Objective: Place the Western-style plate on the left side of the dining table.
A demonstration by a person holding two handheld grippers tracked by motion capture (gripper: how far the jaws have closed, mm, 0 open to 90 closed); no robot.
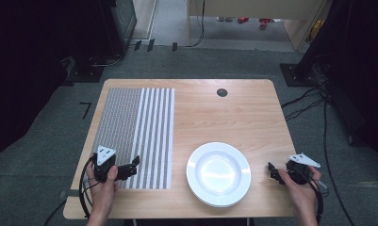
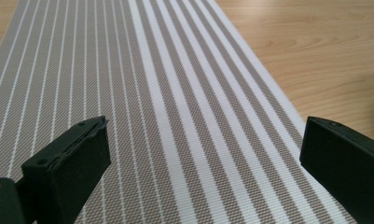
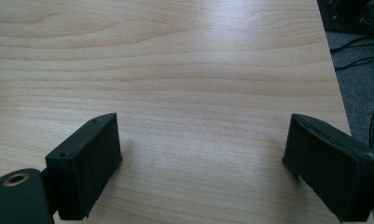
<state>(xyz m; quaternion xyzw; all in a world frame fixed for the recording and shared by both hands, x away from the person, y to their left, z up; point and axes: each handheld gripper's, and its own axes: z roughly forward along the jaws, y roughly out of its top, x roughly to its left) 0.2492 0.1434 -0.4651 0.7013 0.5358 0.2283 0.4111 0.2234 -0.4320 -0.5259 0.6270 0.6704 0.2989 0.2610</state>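
White plate [image 1: 218, 173] between wide-gaping left tongs [image 1: 132, 165] and right tongs [image 1: 271, 170]; seemingly untouched.

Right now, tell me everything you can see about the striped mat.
The mat is a flat rectangular placemat of woven-looking grey and white fabric, lying on the left half of the table. Its left part has thin white stripes, its right part broad ones, all running away from the person. The left gripper is over its near edge, jaws open; whether they touch it is unclear.
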